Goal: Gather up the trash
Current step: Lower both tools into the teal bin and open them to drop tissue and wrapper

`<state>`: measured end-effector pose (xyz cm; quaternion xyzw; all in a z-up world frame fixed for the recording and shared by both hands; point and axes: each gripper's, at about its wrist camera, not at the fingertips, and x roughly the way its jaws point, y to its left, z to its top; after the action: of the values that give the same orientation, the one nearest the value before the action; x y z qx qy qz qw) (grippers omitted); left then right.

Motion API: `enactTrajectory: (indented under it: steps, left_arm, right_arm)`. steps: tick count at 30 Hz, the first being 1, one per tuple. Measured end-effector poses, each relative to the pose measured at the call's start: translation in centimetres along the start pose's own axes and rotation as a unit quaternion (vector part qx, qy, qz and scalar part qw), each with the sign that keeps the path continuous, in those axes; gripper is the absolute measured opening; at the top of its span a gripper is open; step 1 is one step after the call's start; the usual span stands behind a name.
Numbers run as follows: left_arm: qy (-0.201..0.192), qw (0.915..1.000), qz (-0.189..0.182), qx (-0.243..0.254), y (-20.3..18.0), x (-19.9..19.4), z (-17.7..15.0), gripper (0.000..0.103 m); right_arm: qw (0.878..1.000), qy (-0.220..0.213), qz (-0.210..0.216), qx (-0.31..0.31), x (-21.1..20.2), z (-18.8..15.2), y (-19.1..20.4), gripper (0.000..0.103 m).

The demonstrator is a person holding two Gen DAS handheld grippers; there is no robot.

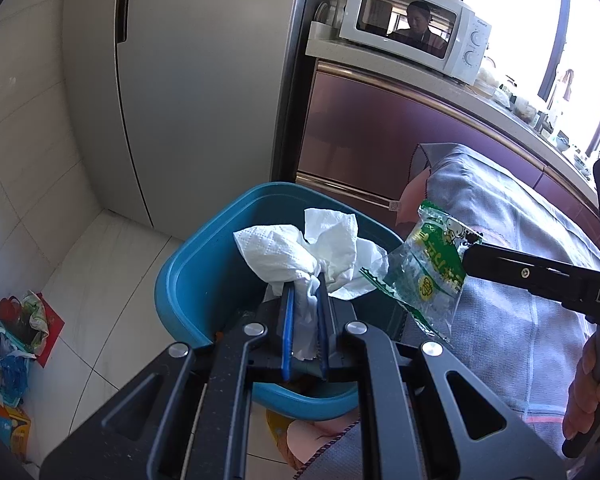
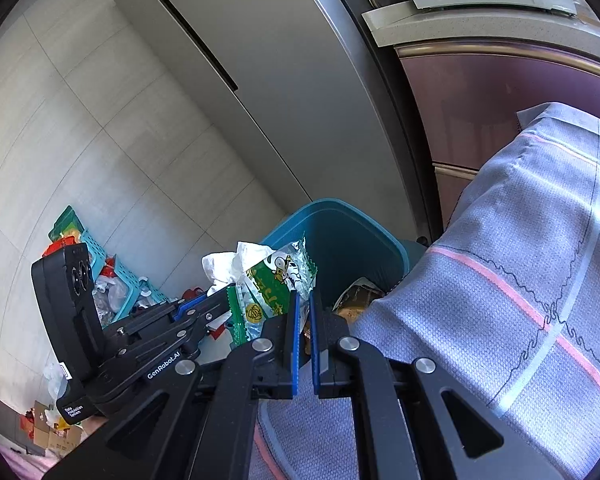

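My left gripper is shut on a crumpled white paper towel and holds it over the open blue trash bin. My right gripper is shut on the edge of a clear and green snack wrapper, held above the bin's rim. In the left wrist view the wrapper hangs from the right gripper's fingers just right of the towel. The towel shows behind the wrapper in the right wrist view. Brown trash lies inside the bin.
A table under a grey checked cloth stands right of the bin. A grey fridge and purple cabinets with a microwave stand behind. A teal basket with clutter lies on the tiled floor at left.
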<state>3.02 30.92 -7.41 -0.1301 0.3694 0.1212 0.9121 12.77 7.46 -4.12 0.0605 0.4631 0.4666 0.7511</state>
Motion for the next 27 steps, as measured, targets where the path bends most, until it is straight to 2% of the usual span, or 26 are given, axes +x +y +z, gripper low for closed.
enactTrajectory:
  steps: [27]
  left_arm:
    - [0.022,0.9995,0.019,-0.016,1.2,2.3,-0.7,0.01]
  right_arm:
    - [1.0,0.02,-0.019,0.004,2.4,0.1,0.8,0.004]
